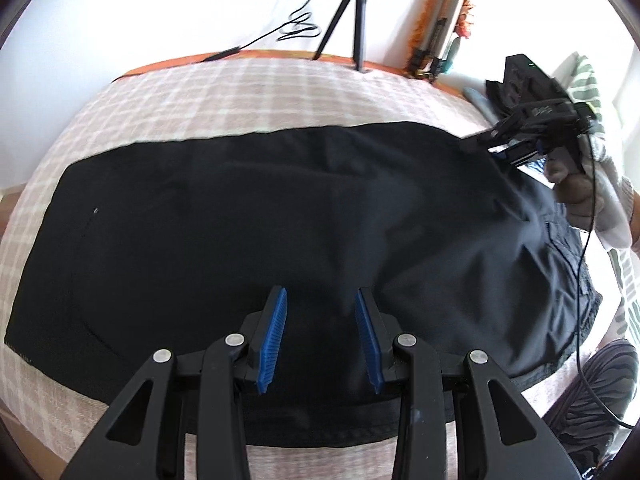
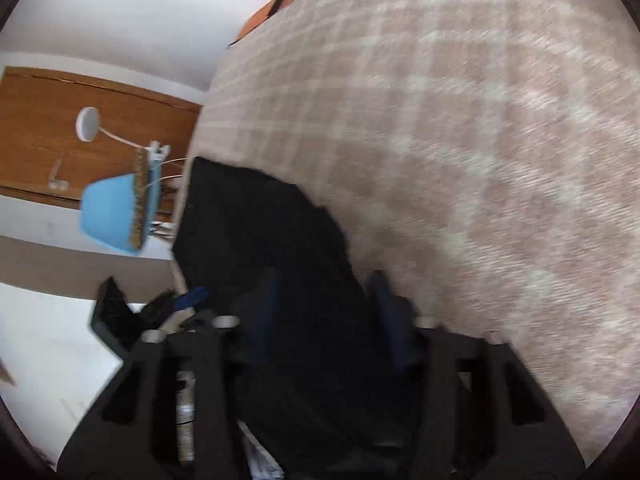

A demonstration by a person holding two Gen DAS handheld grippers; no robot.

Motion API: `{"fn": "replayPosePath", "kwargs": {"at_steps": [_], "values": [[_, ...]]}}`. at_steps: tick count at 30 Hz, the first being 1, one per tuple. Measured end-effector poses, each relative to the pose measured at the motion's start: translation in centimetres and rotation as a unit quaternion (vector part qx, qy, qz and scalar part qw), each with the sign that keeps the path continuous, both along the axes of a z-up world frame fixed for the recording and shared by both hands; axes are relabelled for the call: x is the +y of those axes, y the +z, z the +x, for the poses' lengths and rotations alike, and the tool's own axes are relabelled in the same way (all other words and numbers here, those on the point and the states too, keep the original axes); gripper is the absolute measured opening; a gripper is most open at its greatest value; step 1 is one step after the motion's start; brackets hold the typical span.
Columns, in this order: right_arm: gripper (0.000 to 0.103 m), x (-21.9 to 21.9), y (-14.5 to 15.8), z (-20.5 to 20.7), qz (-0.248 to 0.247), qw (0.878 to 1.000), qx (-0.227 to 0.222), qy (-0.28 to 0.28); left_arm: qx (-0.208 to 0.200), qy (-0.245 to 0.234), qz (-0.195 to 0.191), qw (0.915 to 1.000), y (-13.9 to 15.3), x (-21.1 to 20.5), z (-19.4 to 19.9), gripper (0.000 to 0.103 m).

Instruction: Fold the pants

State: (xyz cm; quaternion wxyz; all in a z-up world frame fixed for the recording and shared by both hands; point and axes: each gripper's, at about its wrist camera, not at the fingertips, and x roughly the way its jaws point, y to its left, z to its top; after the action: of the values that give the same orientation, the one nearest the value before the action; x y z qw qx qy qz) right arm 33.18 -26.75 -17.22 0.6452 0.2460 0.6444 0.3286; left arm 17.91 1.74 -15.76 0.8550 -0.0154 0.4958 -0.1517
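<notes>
**Black pants spread on a checked bed, two claws at work**

We see one pair of black pants [image 1: 248, 216] lying flat across the pink checked bed [image 1: 224, 92]. Our left claw [image 1: 320, 336] hovers released above the near edge. Our right claw [image 2: 324, 312] straddles dark cloth at the far end, blurred; we cannot tell whether it grips. The fabric looks soft, light and limp, so hems or waistband seem best to pinch.

Bright daylight washes the white wall [image 1: 168, 12] to glare and leaves the black pants [image 1: 248, 216] nearly detailless, both fisheye views bowing at their dark rims, while the right wrist view smears the checked bedcover [image 2: 500, 160] with motion blur.
</notes>
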Motion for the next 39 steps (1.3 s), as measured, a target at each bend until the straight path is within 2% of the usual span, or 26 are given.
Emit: {"fn": "replayPosePath", "kwargs": {"at_steps": [2, 7, 11, 13, 16, 21, 25, 27, 29, 34, 35, 36, 39], "values": [[0.029, 0.9, 0.8, -0.8, -0.006, 0.999, -0.028, 0.013, 0.004, 0.007, -0.003, 1.0000, -0.5, 0.5, 0.1, 0.033], [0.030, 1.6, 3.9, -2.6, 0.024, 0.995, -0.097, 0.023, -0.003, -0.001, 0.002, 1.0000, -0.8, 0.2, 0.0, 0.033], [0.030, 1.9, 2.9, -1.9, 0.024, 0.996, -0.082, 0.018, -0.009, 0.001, 0.008, 0.9999, -0.8, -0.4, 0.1, 0.040], [0.030, 1.6, 2.4, -2.3, 0.039, 0.996, -0.073, 0.015, -0.012, 0.002, 0.014, 0.9998, -0.8, -0.5, 0.0, 0.040], [0.031, 2.7, 2.7, -4.3, 0.019, 0.993, -0.104, 0.054, -0.014, 0.000, 0.015, 0.9998, -0.8, -0.5, -0.2, 0.040], [0.031, 3.7, 2.7, -5.8, -0.023, 0.987, -0.134, 0.082, -0.015, -0.004, 0.018, 0.9997, -0.8, -0.5, -0.2, 0.040], [0.015, 5.0, 3.4, -6.9, -0.085, 0.971, -0.192, 0.114, -0.017, -0.003, 0.021, 0.9996, -0.8, -0.7, -0.3, 0.040], [0.011, 4.6, 3.7, -6.8, -0.091, 0.968, -0.203, 0.119, -0.018, -0.002, 0.021, 0.9996, -0.8, -0.6, -0.3, 0.040], [0.007, 4.6, 4.3, -6.8, -0.116, 0.959, -0.231, 0.119, -0.019, -0.003, 0.022, 0.9996, -0.8, -0.7, -0.4, 0.040], [0.006, 4.6, 6.0, -4.4, -0.218, 0.919, -0.319, 0.085, -0.019, -0.003, 0.023, 0.9995, -0.8, -0.7, -0.5, 0.040], [0.006, 5.1, 5.7, -3.4, -0.248, 0.906, -0.331, 0.086, -0.019, -0.003, 0.024, 0.9995, -0.8, -0.7, -0.5, 0.040], [0.006, 5.6, 5.1, -2.5, -0.268, 0.900, -0.333, 0.091, -0.019, -0.002, 0.024, 0.9995, -0.8, -0.8, -0.4, 0.040], [0.006, 6.8, 2.5, -0.7, -0.309, 0.890, -0.316, 0.112, -0.019, 0.002, 0.022, 0.9996, -0.8, -0.7, -0.4, 0.040]]}}
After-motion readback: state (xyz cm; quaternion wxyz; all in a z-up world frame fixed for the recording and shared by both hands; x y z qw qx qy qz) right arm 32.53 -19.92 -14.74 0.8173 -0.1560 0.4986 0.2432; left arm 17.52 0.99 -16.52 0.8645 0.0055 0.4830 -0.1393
